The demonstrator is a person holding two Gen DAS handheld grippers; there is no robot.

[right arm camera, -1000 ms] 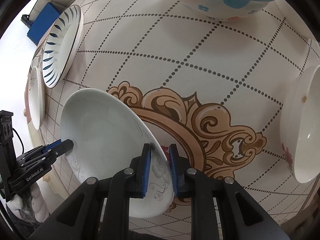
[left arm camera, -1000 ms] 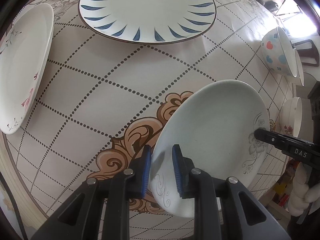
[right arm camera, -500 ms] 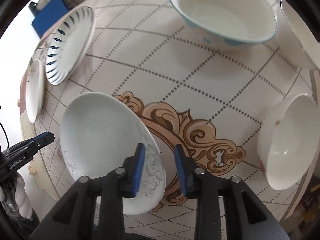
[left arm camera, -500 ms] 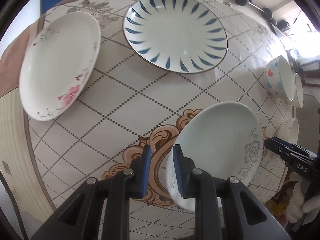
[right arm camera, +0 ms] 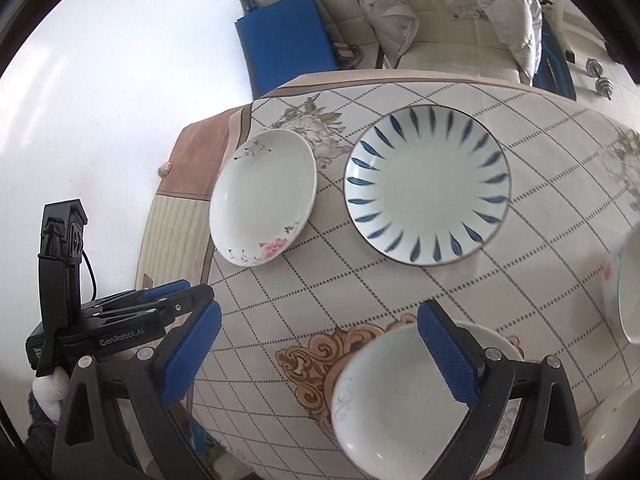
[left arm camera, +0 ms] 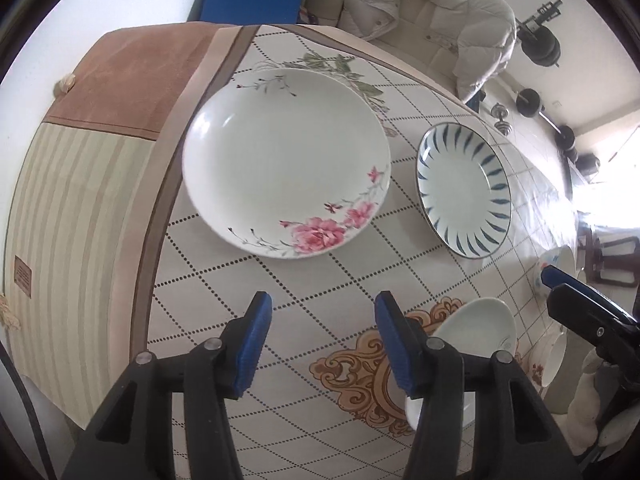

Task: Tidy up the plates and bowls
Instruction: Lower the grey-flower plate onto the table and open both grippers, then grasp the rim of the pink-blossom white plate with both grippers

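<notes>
A white plate with pink flowers lies on the table near its left end; it also shows in the right wrist view. A blue-striped plate lies to its right. A pale plate with grey scrollwork lies flat near the front edge. My left gripper is open and empty, above the cloth in front of the flowered plate. My right gripper is open and empty, its right finger over the pale plate.
A heart-patterned bowl and a white flowered bowl stand at the right end of the table. The patterned tablecloth drops off at the left edge. A blue board and a padded chair stand behind the table.
Both grippers have let go of the pale plate, opened wide and pulled back and up. The plate now lies on the table. The left gripper has swung left toward the flowered plate.
</notes>
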